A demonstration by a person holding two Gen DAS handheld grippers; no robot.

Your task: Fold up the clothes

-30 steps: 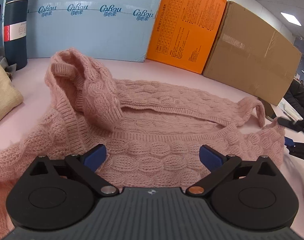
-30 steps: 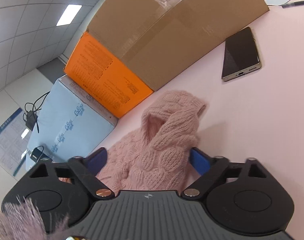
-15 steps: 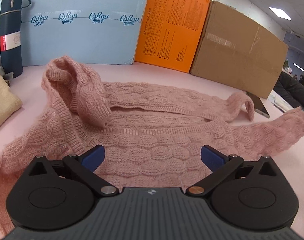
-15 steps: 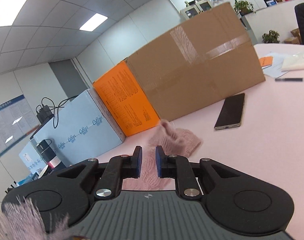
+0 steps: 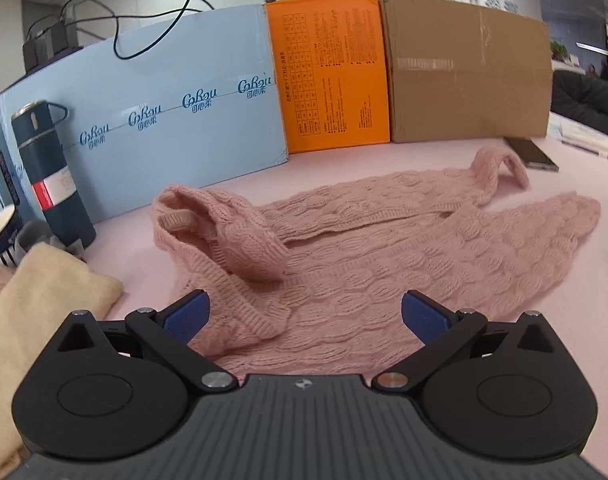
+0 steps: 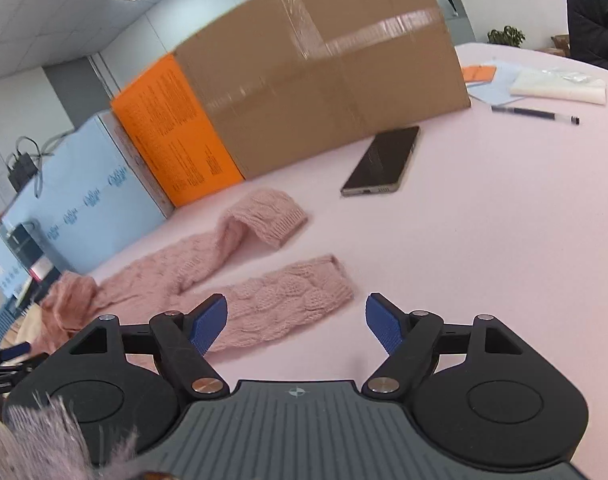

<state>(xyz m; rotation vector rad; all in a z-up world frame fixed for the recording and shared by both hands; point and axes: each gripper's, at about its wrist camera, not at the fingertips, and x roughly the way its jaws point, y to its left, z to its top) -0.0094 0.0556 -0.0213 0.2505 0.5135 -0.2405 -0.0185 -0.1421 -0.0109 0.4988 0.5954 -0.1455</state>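
A pink cable-knit cardigan (image 5: 384,248) lies spread on the pale pink table (image 5: 584,320), its near sleeve bunched in a loop (image 5: 223,232) at the left. My left gripper (image 5: 304,316) hovers open just above its hem, nothing between the pads. In the right wrist view two sleeves stretch across the table: the far one (image 6: 259,216) with its cuff folded over, the near one (image 6: 287,292) flat. My right gripper (image 6: 295,320) stands over the near sleeve's end, its jaws opening, the pads clear of the knit.
Blue (image 5: 163,120), orange (image 5: 332,72) and brown (image 5: 464,68) boxes wall the table's far side. A dark flask (image 5: 51,176) and a folded beige garment (image 5: 35,312) sit at the left. A phone (image 6: 380,160), a pen (image 6: 536,114) and papers (image 6: 556,86) lie right of the sleeves.
The right gripper shut on the near sleeve, pulled it out to the right and has opened again, leaving it flat. The left gripper drew back and rolled, staying open.
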